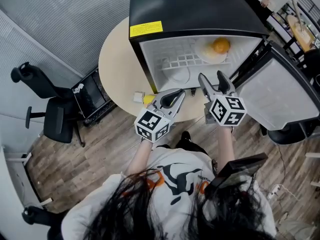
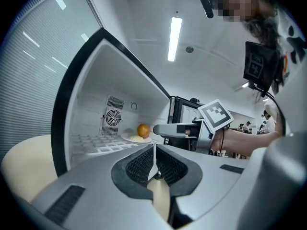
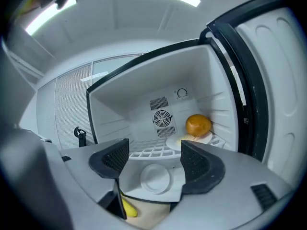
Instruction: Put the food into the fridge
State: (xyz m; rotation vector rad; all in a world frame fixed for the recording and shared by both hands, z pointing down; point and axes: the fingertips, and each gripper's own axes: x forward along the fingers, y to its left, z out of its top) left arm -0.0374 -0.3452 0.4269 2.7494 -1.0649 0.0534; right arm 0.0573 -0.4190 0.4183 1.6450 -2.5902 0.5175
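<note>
A black mini fridge [image 1: 190, 6] stands on a round beige table [image 1: 117, 59] with its door [image 1: 280, 96] swung open to the right. Inside, an orange [image 1: 221, 45] [image 3: 198, 124] [image 2: 143, 130] rests on a white plate [image 3: 188, 141] on the wire shelf, at the right. A white round disc [image 3: 154, 178] lies on the fridge floor. A yellow food item [image 1: 148, 100] [image 3: 128, 208] lies on the table by the fridge's front left corner. My left gripper [image 1: 178, 92] [image 2: 154, 151] is shut and empty just in front of the fridge. My right gripper [image 1: 211, 76] [image 3: 154, 153] stands open and empty at the fridge mouth.
A small pale item [image 1: 138, 97] lies beside the yellow food. A black office chair [image 1: 47, 109] and a dark cart [image 1: 95, 96] stand on the wooden floor at the left. More desks and people are at the far upper right.
</note>
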